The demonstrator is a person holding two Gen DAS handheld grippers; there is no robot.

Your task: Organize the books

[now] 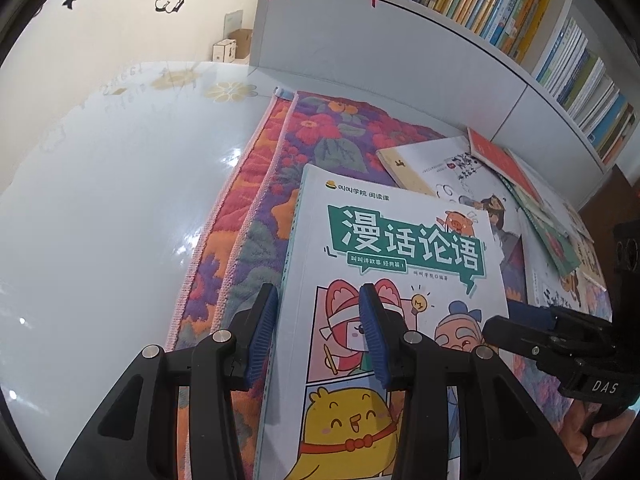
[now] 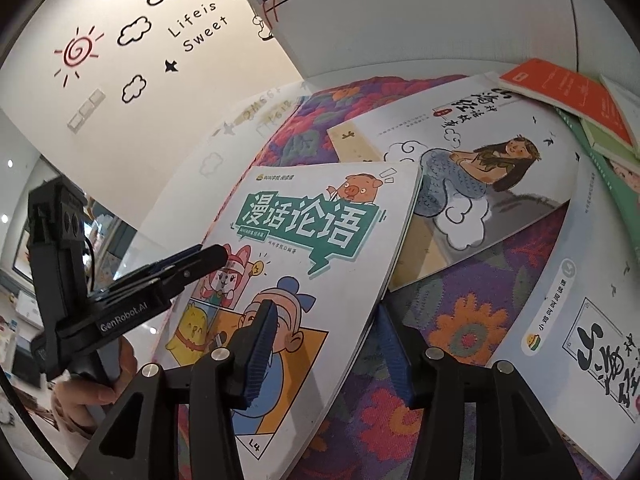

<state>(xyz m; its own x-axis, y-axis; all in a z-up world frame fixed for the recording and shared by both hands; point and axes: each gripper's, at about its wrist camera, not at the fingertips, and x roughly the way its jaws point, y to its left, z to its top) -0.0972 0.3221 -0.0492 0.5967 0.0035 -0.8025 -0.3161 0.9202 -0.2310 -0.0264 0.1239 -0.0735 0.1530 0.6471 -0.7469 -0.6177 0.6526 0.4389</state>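
A comic book (image 1: 400, 240) with a green title banner is lifted at a tilt above a floral rug (image 1: 320, 132). My left gripper (image 1: 318, 292) is shut on the book's spine edge, one pad on the cover and the other beneath. In the right wrist view the same book (image 2: 312, 216) has my left gripper (image 2: 208, 256) clamped on its left side. My right gripper (image 2: 327, 310) straddles the book's right edge. One of its pads (image 2: 260, 344) lies over the cover, and the other stands apart from the edge, so the jaws are open.
A mermaid book (image 2: 480, 168), a red book (image 2: 560, 88) and a white calligraphy book (image 2: 580, 320) lie loose on the rug. A white bookshelf (image 1: 440, 48) full of upright books rises behind. Glossy white floor (image 1: 120, 200) spreads left, and cardboard boxes (image 1: 236, 44) sit by the wall.
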